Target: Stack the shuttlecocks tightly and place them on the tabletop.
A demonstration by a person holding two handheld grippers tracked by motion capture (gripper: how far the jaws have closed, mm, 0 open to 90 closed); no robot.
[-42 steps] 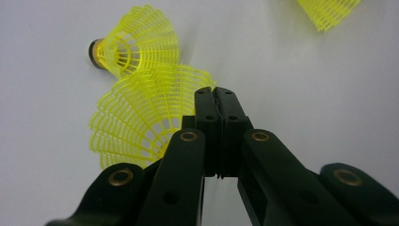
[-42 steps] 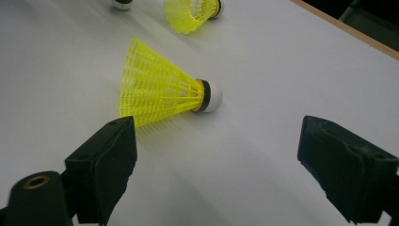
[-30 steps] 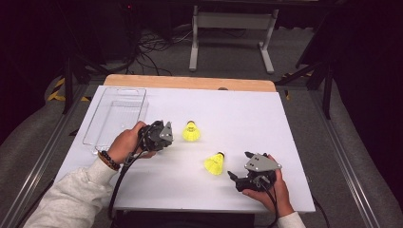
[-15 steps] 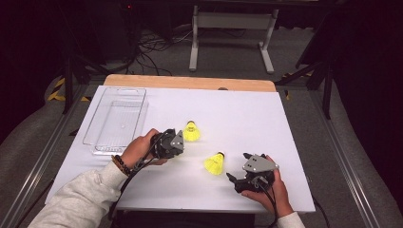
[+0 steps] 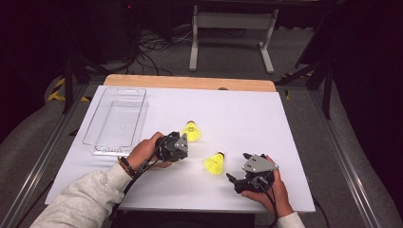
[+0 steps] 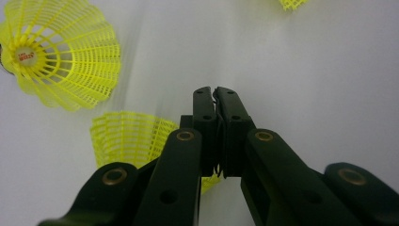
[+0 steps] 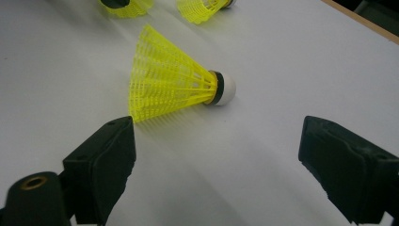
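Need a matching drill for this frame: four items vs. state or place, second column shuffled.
Column one:
1 left gripper
2 right gripper
3 clear tray
4 shuttlecock in front of the right gripper

Column two:
a lies on its side, white tip
b jaws wide apart
c far left in the high view, empty
d jaws together

Pairs: 1-d, 2-b, 3-c, 4-a

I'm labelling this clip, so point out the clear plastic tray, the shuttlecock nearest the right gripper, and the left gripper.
clear plastic tray (image 5: 97,118), high view, left rim.
shuttlecock (image 7: 169,92), right gripper view, yellow skirt.
left gripper (image 6: 216,92), left gripper view, tips of its closed jaws.
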